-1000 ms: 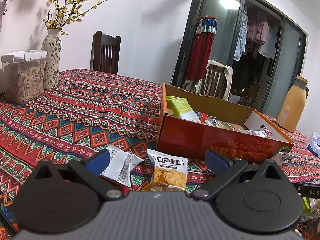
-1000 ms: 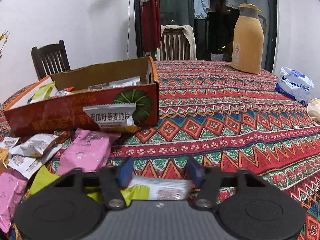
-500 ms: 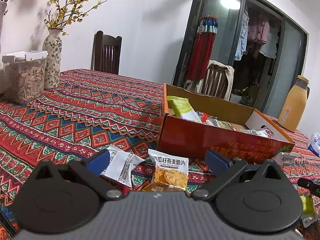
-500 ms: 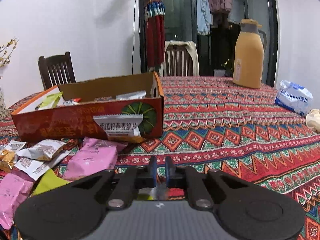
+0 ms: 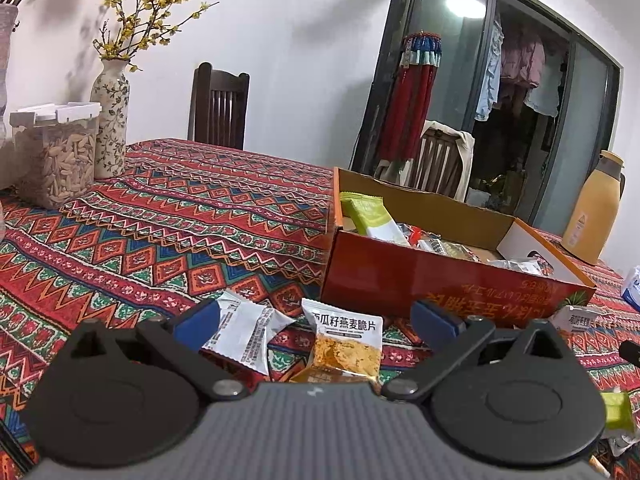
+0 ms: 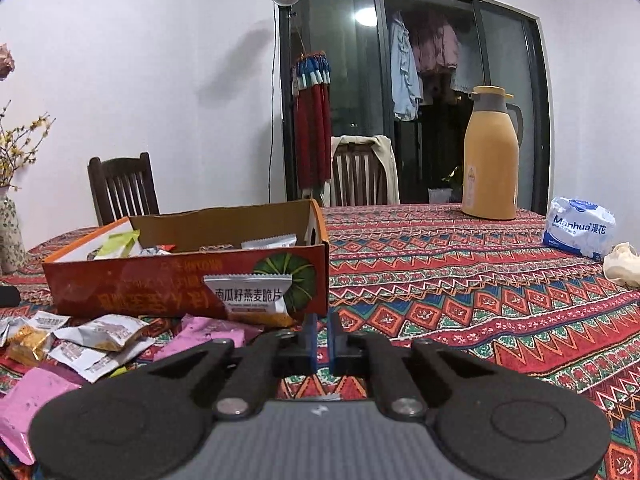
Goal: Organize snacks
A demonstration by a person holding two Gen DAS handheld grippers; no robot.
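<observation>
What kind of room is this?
Most likely a home dining room: a table with a patterned tablecloth, wooden chairs around it, and laundry hanging behind a glass door.

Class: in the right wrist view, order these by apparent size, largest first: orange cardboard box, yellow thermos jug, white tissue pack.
1. Orange cardboard box
2. Yellow thermos jug
3. White tissue pack

The jug stands farther back, so its true size is unsure.
</observation>
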